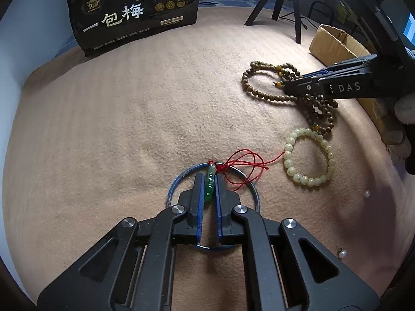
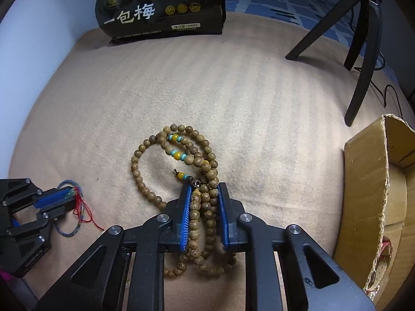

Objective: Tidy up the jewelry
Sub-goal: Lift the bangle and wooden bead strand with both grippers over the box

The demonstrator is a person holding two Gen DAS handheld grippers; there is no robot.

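Your left gripper is clamped on the green jade pendant over the blue bangle. Your right gripper pinches the wooden bead strand. Cardboard box crowds the right; bare beige felt lies open ahead.

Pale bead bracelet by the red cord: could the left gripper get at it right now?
Probably not yet. The left gripper is shut on the green pendant, so it is occupied. The pale bead bracelet itself lies uncovered on the cloth, just beside it.
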